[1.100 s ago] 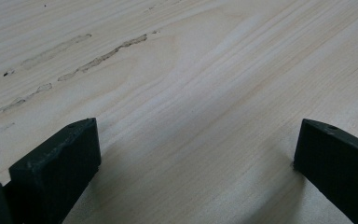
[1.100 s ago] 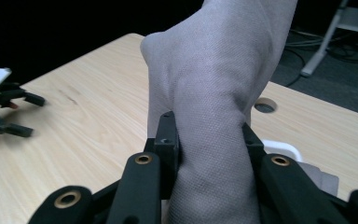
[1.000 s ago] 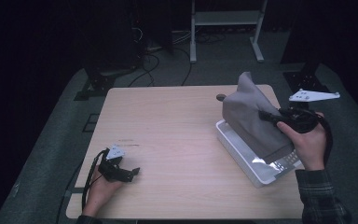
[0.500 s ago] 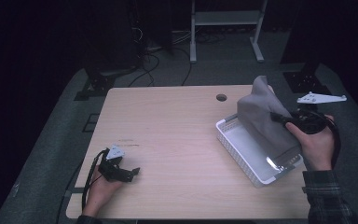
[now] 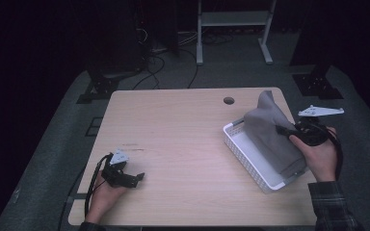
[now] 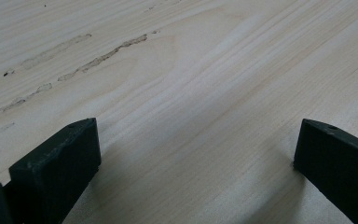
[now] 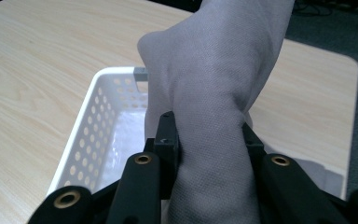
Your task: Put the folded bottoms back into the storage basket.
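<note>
A grey cloth (image 5: 270,134) hangs bunched over the right side of a white perforated basket (image 5: 244,151) at the table's right. My right gripper (image 5: 286,131) is shut on the cloth; in the right gripper view the grey cloth (image 7: 214,107) is pinched between the black jaws, above the basket (image 7: 91,135). My left gripper (image 5: 135,179) rests on the table near the front left corner, held by a hand. Its jaws stand wide apart over bare wood in the left gripper view, with nothing between the fingers (image 6: 58,163).
The light wooden table (image 5: 173,134) has a round cable hole (image 5: 229,100) near its back edge and faint scuff marks (image 6: 74,60) near the left gripper. Dark floor, cables and a metal stand lie beyond the table.
My right gripper has carried the cloth to the right and slightly back, over the basket's right side. The left gripper has stayed still.
</note>
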